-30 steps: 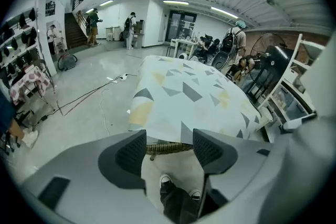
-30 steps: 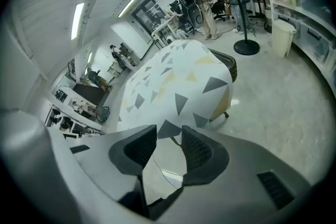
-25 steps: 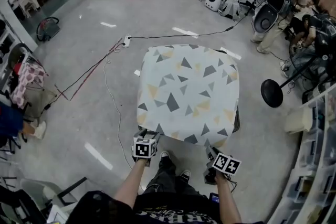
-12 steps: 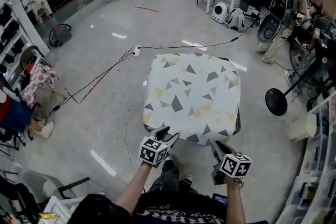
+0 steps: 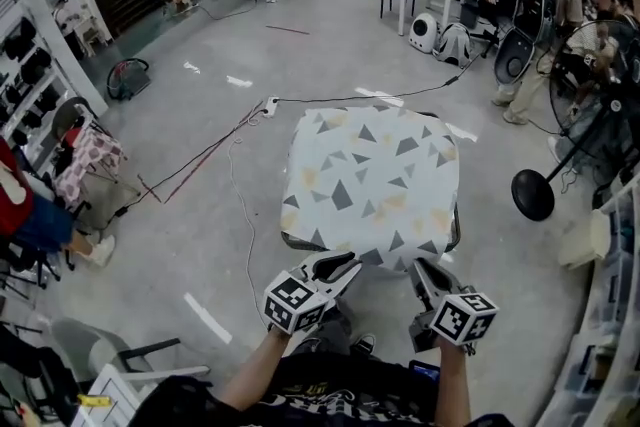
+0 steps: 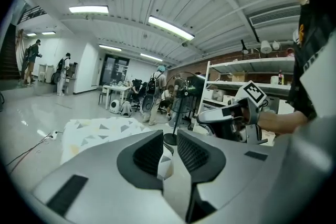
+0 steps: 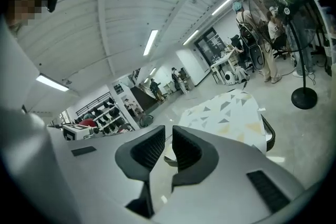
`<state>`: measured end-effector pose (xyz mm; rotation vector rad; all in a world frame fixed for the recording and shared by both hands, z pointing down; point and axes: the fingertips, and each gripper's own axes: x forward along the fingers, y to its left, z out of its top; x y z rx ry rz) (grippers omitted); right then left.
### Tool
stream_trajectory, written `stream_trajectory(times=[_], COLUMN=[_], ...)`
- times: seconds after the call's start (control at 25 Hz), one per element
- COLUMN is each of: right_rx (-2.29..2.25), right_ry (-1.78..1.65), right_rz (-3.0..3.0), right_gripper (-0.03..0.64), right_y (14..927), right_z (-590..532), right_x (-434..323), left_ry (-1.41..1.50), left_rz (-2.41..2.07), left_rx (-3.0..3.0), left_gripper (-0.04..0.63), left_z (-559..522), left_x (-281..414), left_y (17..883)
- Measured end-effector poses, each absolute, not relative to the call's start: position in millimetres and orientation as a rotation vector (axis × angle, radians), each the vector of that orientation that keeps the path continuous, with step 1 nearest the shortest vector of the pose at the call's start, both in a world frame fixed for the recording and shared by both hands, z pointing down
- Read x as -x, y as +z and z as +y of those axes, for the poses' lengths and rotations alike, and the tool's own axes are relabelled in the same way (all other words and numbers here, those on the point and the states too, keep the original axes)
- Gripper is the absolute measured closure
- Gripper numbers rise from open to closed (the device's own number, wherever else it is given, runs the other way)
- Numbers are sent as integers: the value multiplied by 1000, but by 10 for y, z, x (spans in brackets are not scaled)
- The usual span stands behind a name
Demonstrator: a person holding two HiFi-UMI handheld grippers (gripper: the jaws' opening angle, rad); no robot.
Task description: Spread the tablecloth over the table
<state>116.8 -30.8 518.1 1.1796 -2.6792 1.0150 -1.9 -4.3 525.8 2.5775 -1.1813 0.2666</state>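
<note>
Tablecloth (image 5: 372,177) spread flat, left tongs (image 5: 343,267) and right tongs (image 5: 428,269) now higher, narrowed, empty

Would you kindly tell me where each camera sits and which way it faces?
Head view: on the person's head, facing steeply down at the tablecloth; both forearms, left gripper and right gripper show.
Left gripper view: rides that gripper, looks roughly level along its jaws, which have just been closing with nothing between; right gripper shows.
Right gripper view: likewise, jaws just closing, empty; left gripper shows.
Shared: all three see the tablecloth.
</note>
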Motion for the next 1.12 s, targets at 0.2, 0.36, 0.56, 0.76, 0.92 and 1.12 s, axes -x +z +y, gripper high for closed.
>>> stream_trajectory(times=[0.2,0.36,0.56,0.76,0.92,1.12], right_rx=[-1094,-1048,-997,-943,-934,-928], right_ry=[1021,975,929,863,857,866], right_rz=[-2733,-2746,-2762,-2792,-2812,-2823], right_gripper=[575,586,601,601,601,603], right_y=[5034,5032,4997,4889,4808,4761], right_z=[-85,62,160,196,180,187], right_x=[-1041,-930,-813,-714,-693,-716], left_ry=[247,230,220,212,234,222], left_rz=[-1149,-1129,-1153,-1149,-1158,-1165], left_rx=[-2628,-2595,-2590,-2597,-2607,-2608], left_gripper=[529,545,560,561,561,561], left_z=[177,296,361,396,382,395], left_x=[-166,-193,-160,-179,-183,-180], left_y=[5025,5029,5006,4970,4973,4961])
